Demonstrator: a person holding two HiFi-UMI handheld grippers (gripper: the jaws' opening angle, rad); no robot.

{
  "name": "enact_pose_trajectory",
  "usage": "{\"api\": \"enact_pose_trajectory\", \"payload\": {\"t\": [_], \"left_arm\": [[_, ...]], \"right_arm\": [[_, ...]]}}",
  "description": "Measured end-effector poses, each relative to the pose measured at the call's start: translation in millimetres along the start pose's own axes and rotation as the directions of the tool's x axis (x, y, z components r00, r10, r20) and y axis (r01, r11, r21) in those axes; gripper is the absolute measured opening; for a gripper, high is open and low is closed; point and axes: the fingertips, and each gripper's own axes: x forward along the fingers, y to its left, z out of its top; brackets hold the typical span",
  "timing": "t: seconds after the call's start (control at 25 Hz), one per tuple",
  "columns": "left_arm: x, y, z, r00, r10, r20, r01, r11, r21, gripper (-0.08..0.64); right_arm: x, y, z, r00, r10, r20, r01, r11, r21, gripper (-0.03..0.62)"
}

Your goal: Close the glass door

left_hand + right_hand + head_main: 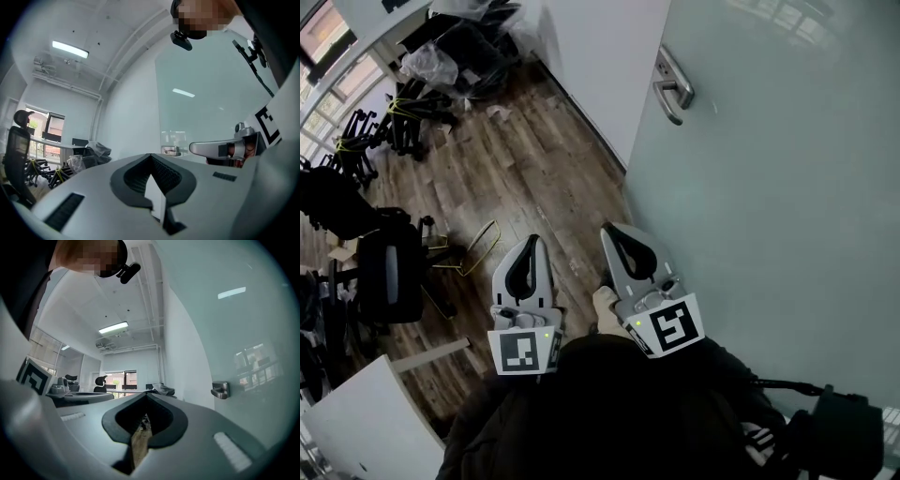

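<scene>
Brown wood floor [516, 169] with a black office chair [389, 272] at the left and a thin yellow wire frame [473, 248] lying just beside it. Farther back, a heap of black chair legs [366, 141] and some plastic-wrapped stuff [431, 64] near a white wall [591, 56]. White counter [352, 422] corner at the bottom left, and a long bright lamp [70, 49] up on the ceiling.
</scene>
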Motion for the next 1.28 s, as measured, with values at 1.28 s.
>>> {"api": "enact_pose_trajectory", "payload": {"t": [1.28], "left_arm": [[347,-82,-17,0.897,-0.441,0.02,0.441,0.897,-0.005,-0.003]], "right_arm": [[123,-293,-10,0.927,-0.371,-0.056,0.357,0.918,-0.173,0.058]]}}
